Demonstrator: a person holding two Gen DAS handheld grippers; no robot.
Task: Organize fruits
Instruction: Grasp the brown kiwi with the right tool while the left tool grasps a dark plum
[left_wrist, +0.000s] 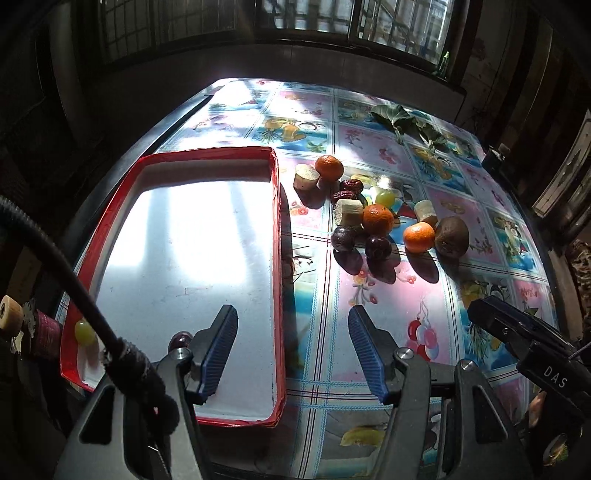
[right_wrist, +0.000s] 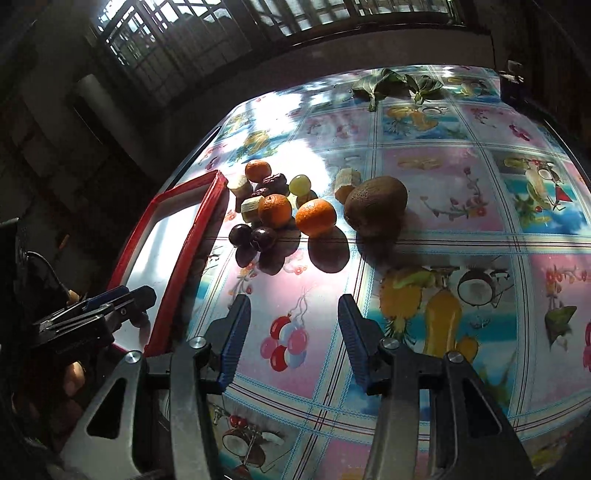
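Both grippers are empty on my end right now. My left gripper (left_wrist: 293, 345) has its blue ribbed pads spread wide with nothing between them, one finger hanging over the red-rimmed rectangular tray with the white floor (left_wrist: 275, 221) and the other over the glossy fruit-print tablecloth (left_wrist: 436, 295). The right gripper (right_wrist: 294, 334) is parted a bit less, also holding nothing, hovering over the cloth just beside the tray's long edge.

In the tray there's a small green grape (left_wrist: 84, 332) tucked into the near left corner, and a dark red round fruit (left_wrist: 180, 339) half hidden behind my left finger. The rest of it is bare white, lit by the sun.

The pile is out on the cloth, just beside the tray's far right corner: three orange mandarins (left_wrist: 377, 219), two dark purple plums (left_wrist: 343, 238), a brown fuzzy kiwi (right_wrist: 375, 201) on the right end, some wrinkled red dates (left_wrist: 351, 186), another pale green grape (left_wrist: 385, 198), and a few pale cut chunks (left_wrist: 306, 176) I can't identify. They're bunched up and mostly touching. A bunch of green leaves (right_wrist: 391, 86) sits well apart at the far edge.
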